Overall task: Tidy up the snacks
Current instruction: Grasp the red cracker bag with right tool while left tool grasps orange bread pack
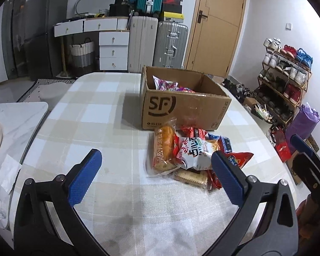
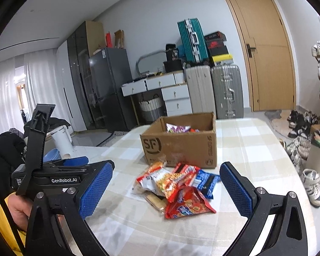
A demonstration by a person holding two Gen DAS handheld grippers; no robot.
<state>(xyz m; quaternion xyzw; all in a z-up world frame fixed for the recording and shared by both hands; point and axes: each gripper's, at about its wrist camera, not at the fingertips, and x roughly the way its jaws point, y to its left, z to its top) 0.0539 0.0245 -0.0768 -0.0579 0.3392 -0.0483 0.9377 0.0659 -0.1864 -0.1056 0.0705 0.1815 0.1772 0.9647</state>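
A pile of snack packets (image 1: 189, 153) lies on the checked tablecloth in front of an open cardboard box (image 1: 181, 108) marked SF, which holds a few packets (image 1: 166, 84). In the pile are a bread packet (image 1: 163, 147), a white and red bag (image 1: 194, 151) and a cracker packet (image 1: 192, 178). My left gripper (image 1: 155, 160) is open and empty, just short of the pile. In the right wrist view the pile (image 2: 177, 189) and box (image 2: 181, 143) show too. My right gripper (image 2: 166, 172) is open and empty, near the pile, above the table.
The round table (image 1: 96, 115) has a checked cloth. A white side table (image 1: 21, 115) stands to the left. The left gripper's body (image 2: 53, 177) shows at left in the right wrist view. Suitcases (image 1: 157, 42), drawers and a shoe rack (image 1: 288, 79) stand behind.
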